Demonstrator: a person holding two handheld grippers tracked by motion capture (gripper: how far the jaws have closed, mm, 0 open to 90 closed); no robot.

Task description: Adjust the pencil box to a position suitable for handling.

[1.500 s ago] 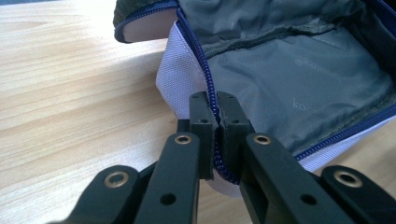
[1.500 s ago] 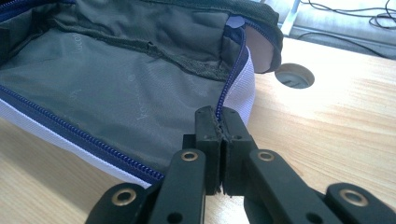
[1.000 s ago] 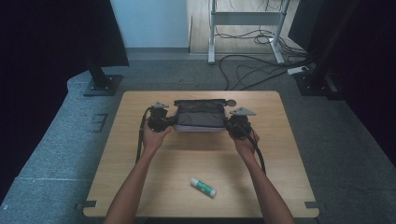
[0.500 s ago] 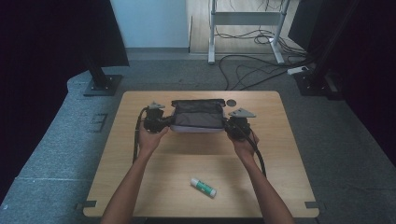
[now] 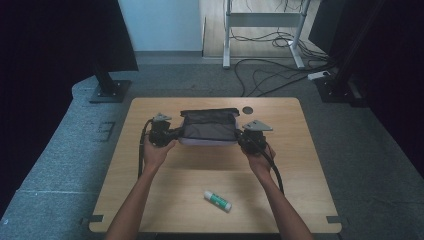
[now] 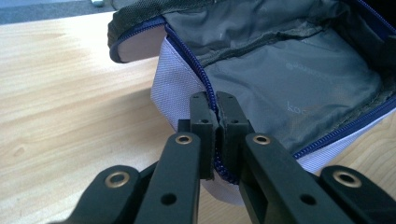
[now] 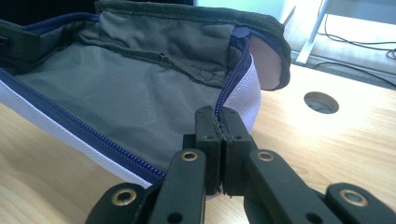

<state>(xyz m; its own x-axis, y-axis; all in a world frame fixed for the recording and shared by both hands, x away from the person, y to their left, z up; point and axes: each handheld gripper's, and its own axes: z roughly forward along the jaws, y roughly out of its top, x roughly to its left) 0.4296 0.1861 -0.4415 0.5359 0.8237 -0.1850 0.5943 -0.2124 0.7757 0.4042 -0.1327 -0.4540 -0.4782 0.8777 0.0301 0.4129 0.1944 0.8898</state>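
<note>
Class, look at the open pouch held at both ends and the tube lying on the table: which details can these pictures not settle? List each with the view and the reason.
- Tube, high view: its label is too small to read.
- Pouch, left gripper view: faint print on the lining is blurred; the right edge of the picture cuts off the far end.
- Pouch rim, right gripper view: the right gripper covers the part it pinches.
- Left gripper, high view: too small to show how its jaws stand.

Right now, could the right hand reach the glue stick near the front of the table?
Probably not yet: the right gripper is shut on the pouch rim. The glue stick lies unblocked on the table, once freed.
</note>
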